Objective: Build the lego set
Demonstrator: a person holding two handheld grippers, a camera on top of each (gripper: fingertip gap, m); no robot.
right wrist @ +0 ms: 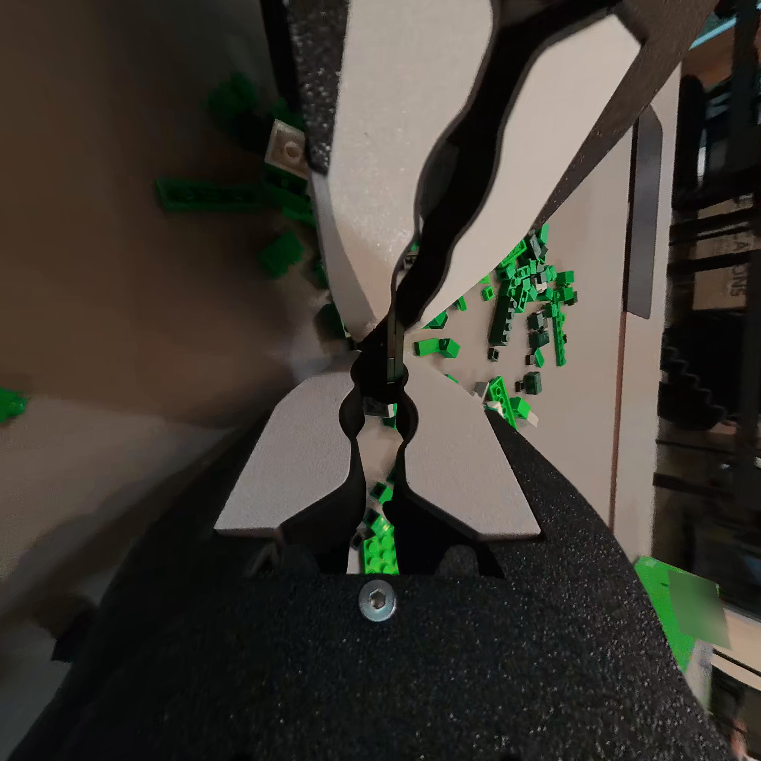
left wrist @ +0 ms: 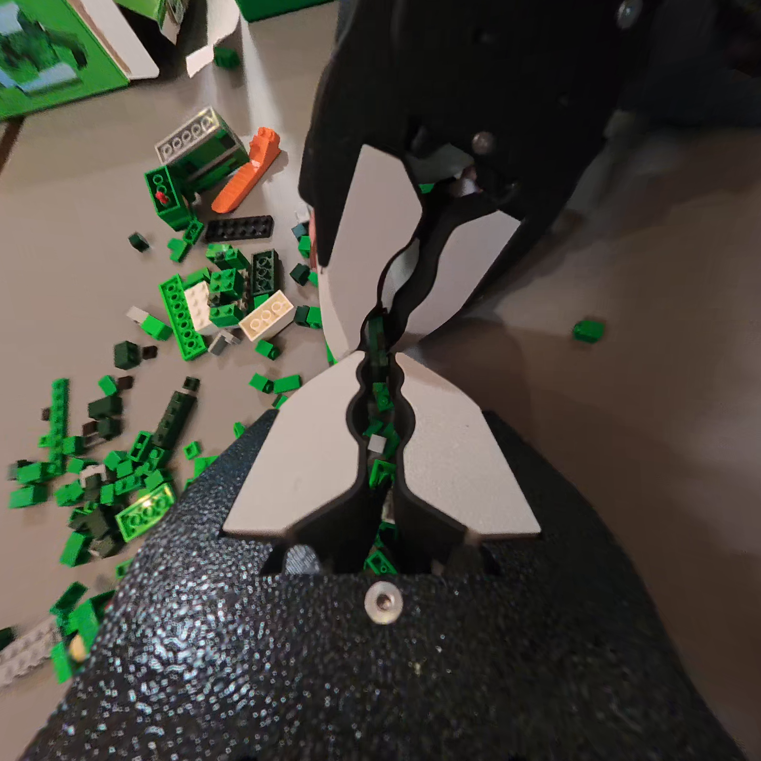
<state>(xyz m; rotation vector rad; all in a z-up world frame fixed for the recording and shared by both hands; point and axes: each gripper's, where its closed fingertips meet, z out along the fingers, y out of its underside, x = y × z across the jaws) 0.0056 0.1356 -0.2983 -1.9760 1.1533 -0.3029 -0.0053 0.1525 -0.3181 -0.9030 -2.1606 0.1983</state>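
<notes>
My left gripper (left wrist: 378, 361) reaches up from the bottom of the left wrist view, shut on a thin dark green lego piece (left wrist: 376, 341) held above the table. My right gripper (left wrist: 381, 323) comes down from the top of that view and is shut on the far end of the same dark green piece, tip to tip with the left. In the right wrist view the right gripper (right wrist: 381, 372) is at the bottom, the left gripper (right wrist: 391, 323) is above it, and the dark piece (right wrist: 393, 350) is pinched between them. I cannot tell whether it is one piece or two joined.
Loose green, dark green, white and grey bricks (left wrist: 222, 296) lie scattered over the left of the grey table (left wrist: 617, 412). A part-built green block (left wrist: 201, 154), an orange brick separator (left wrist: 247, 177) and a black plate (left wrist: 239, 227) lie behind them. A green box (left wrist: 49, 61) stands far left. One green brick (left wrist: 589, 330) lies alone at the right. My left and right fingertips are right by each other. From the left gripper's tips to the green brick (left wrist: 589, 330) is close to 10 cm.
</notes>
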